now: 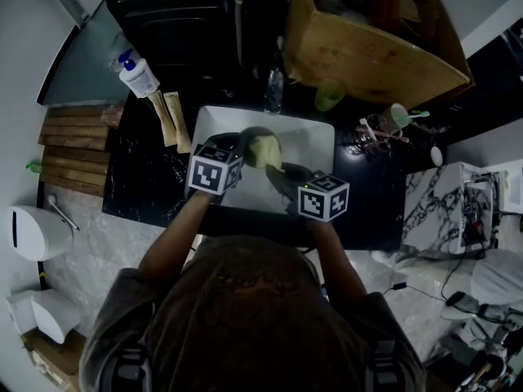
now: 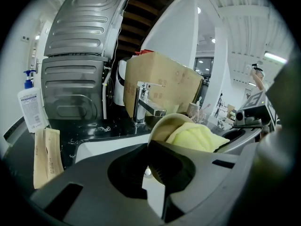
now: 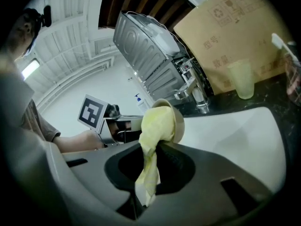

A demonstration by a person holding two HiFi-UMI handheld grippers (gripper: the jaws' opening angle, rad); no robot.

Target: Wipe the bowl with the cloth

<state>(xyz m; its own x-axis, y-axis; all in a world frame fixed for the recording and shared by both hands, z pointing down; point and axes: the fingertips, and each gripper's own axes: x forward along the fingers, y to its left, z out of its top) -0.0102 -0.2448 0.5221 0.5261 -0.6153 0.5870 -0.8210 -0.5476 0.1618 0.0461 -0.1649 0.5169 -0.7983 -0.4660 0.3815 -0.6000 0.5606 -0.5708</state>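
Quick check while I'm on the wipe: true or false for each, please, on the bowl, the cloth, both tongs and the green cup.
1. The left tongs are shut on the rim of the bowl. True.
2. The yellow cloth lies loose in the sink. False: the right tongs grip it, and its bunched end is pushed into the bowl.
3. The bowl is held over the white sink. True.
4. The green cup stands inside the sink. False: it stands on the dark counter behind the sink, by the cardboard box.
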